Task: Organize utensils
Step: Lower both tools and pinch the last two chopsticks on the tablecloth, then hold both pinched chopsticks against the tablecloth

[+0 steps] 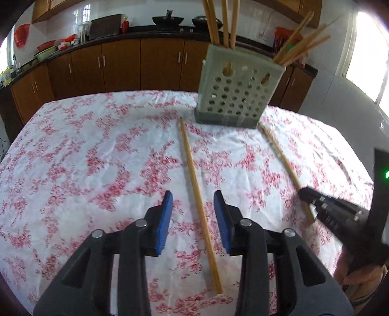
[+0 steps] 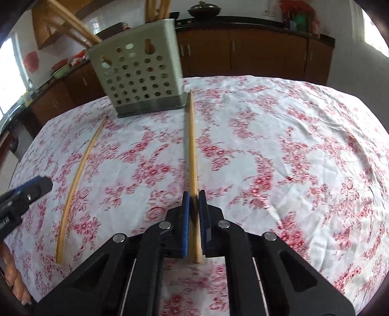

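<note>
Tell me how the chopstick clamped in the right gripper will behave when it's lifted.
The chopstick looks thin, straight wood, so probably stiff and light. The right gripper pinches it near one end, so the long free end may droop or pivot.

A kitchen, daylit. The worktop (image 1: 97, 150) wears a white cloth printed with red flowers. Behind it runs a row of brown wooden cabinets (image 1: 121, 65) with metal handles under a dark counter (image 1: 109, 36), which carries black woks (image 1: 167, 20), bowls and red bags. White tiled wall (image 1: 73, 17) above, wall cupboards (image 1: 46, 9) overhead. Bright windows (image 1: 367, 56) glare at the right and far left.
</note>
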`<action>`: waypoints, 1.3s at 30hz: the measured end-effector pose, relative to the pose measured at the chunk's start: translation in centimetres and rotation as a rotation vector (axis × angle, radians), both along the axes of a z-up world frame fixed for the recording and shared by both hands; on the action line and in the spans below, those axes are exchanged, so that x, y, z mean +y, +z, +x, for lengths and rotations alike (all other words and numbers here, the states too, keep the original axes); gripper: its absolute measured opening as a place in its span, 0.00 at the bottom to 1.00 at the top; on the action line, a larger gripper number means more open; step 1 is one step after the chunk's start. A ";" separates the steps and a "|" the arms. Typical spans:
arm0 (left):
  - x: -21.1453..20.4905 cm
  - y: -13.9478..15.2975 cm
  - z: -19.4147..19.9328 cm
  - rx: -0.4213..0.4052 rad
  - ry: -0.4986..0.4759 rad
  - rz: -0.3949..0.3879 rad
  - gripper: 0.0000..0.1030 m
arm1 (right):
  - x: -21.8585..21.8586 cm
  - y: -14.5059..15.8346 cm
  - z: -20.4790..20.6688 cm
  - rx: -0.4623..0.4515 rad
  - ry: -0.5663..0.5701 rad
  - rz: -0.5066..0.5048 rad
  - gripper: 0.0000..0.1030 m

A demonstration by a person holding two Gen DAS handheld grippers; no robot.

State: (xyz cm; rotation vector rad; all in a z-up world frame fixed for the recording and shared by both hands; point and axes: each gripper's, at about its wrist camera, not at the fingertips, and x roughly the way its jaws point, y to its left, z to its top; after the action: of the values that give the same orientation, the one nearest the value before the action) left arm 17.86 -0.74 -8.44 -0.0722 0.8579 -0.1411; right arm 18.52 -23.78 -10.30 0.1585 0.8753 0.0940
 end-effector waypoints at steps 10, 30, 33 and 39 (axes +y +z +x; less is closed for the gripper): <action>-1.8 -2.2 1.5 0.048 0.025 0.095 0.08 | -1.1 -0.1 -0.7 -0.015 0.011 -0.012 0.08; 5.2 -2.6 6.7 0.031 0.139 0.093 0.18 | -1.1 -0.3 2.1 -0.024 -0.018 -0.091 0.08; 5.1 -2.7 6.6 0.031 0.136 0.092 0.19 | -1.1 -0.3 2.2 -0.024 -0.017 -0.093 0.08; 5.0 -2.6 6.6 0.031 0.137 0.092 0.19 | -1.4 -0.4 2.2 -0.024 -0.016 -0.081 0.08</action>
State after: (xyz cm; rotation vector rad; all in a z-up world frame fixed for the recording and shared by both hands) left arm 24.43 4.23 -11.09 -0.0470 0.8861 0.0285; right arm 20.70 -25.19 -10.69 0.0887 0.8521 0.0460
